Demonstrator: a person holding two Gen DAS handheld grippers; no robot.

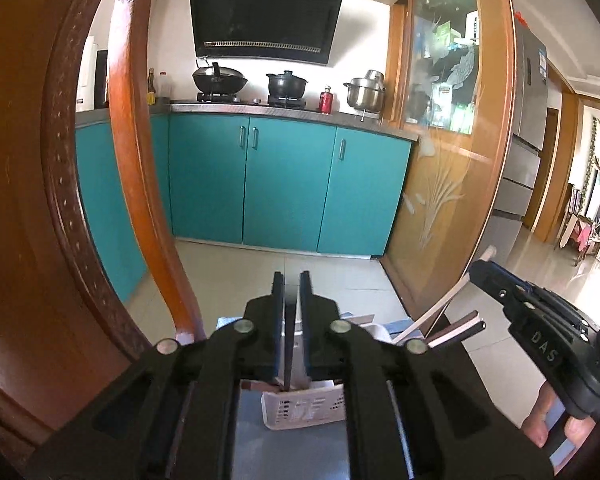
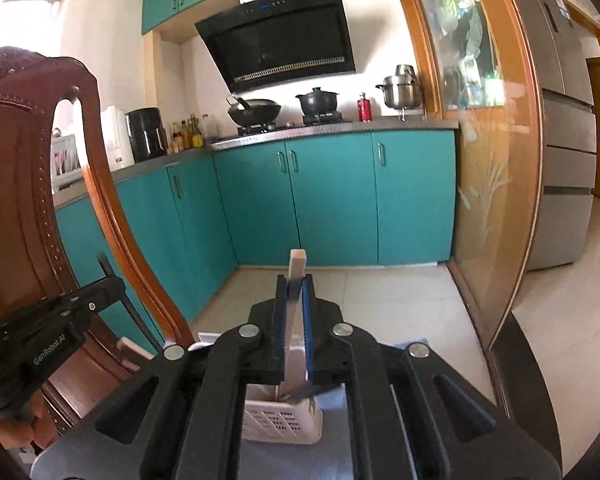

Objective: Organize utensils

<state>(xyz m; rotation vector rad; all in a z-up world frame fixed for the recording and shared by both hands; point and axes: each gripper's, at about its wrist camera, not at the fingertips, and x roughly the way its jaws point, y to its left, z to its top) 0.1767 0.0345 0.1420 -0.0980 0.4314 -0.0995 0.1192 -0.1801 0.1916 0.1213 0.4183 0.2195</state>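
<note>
My left claw (image 1: 291, 292) stands narrow, a thin dark stick-like utensil (image 1: 289, 344) upright between its jaws; whether the pads press it I cannot tell. Its lower end drops into the white perforated plastic basket (image 1: 304, 408) just below the claw, on the grey desk (image 1: 260, 452). My right claw (image 2: 294, 296) pinches a flat pale wooden-topped utensil (image 2: 296, 280), whose tip rises above the fingertips, with the same basket directly beneath. A carved brown wooden chair (image 1: 32, 200) looms left of both claws.
</note>
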